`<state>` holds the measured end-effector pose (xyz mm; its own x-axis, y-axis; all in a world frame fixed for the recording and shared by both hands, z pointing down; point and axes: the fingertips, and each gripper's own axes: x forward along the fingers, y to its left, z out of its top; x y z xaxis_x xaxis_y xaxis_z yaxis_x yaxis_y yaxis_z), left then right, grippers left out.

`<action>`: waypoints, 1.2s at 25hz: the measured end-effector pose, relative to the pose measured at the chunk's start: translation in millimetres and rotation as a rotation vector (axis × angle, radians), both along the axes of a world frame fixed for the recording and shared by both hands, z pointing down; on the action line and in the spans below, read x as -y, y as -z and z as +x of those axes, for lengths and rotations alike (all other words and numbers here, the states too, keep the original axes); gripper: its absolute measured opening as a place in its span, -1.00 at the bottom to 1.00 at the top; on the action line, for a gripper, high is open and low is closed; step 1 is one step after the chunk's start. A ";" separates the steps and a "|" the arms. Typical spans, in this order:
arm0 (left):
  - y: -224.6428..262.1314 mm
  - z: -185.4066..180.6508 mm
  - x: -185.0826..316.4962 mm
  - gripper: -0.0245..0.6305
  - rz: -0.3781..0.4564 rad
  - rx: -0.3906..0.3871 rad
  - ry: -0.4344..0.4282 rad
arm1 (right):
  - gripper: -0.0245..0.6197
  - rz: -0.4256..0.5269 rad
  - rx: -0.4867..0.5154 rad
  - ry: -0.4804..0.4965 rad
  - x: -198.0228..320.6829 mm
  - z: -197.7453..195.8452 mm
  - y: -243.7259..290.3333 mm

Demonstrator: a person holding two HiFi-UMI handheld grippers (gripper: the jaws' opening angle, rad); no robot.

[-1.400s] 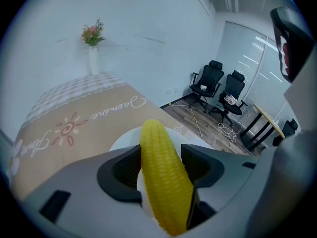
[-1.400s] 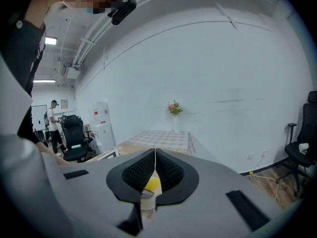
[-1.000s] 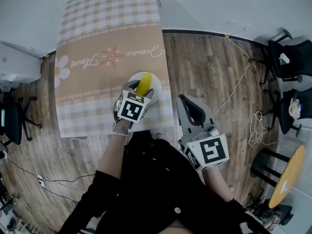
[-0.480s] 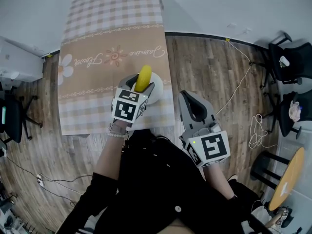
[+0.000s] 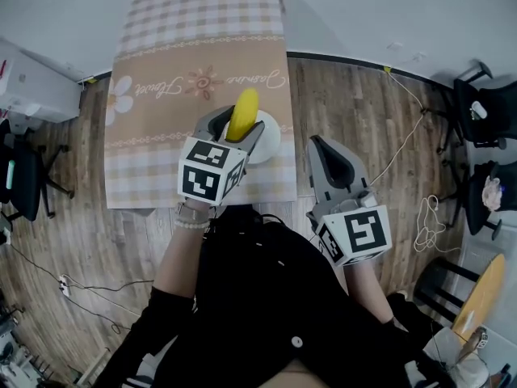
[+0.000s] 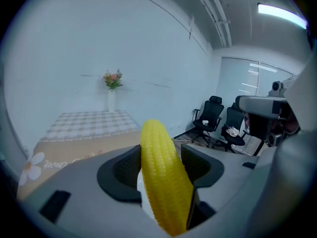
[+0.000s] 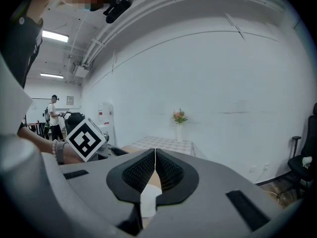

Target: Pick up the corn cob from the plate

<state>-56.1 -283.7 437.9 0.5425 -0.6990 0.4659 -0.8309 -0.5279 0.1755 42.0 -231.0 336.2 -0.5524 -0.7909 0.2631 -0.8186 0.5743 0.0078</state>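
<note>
Left gripper (image 5: pixel 234 126) is clamped across the corn cob (image 5: pixel 243 107), pinching its middle so it rides balanced above the plate (image 5: pixel 271 141), while the right gripper (image 5: pixel 321 147) waits closed and empty beside the table (image 5: pixel 161 164), out of the way.

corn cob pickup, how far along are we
Done: the left tongs are shut on the corn cob, and it looks raised off the white plate rather than lying on it. In hand: the cob, held tilted upward over the table. Left: little, it seems; the right tongs sit shut and empty beside the table.
</note>
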 end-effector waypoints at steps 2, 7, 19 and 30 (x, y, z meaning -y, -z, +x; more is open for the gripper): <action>12.2 -3.4 -2.3 -0.12 0.022 -0.015 0.013 | -0.80 0.008 0.003 0.006 0.6 -1.7 2.9; 38.8 -9.1 -9.3 -0.12 0.050 -0.075 0.031 | -0.80 0.028 0.002 0.023 0.7 -6.3 9.7; 94.1 -30.9 -28.1 -0.12 0.136 -0.153 0.080 | -0.80 0.060 -0.002 0.039 -1.4 -7.9 18.7; 113.5 -37.3 -48.2 -0.12 0.185 -0.144 0.072 | -0.80 0.081 0.001 0.028 -1.8 -6.5 24.8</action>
<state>-93.4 -235.5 324.4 0.5398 -0.8046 0.2474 -0.8410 -0.5025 0.2007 35.5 -229.2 311.4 -0.5746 -0.7941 0.1978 -0.8025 0.5942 0.0544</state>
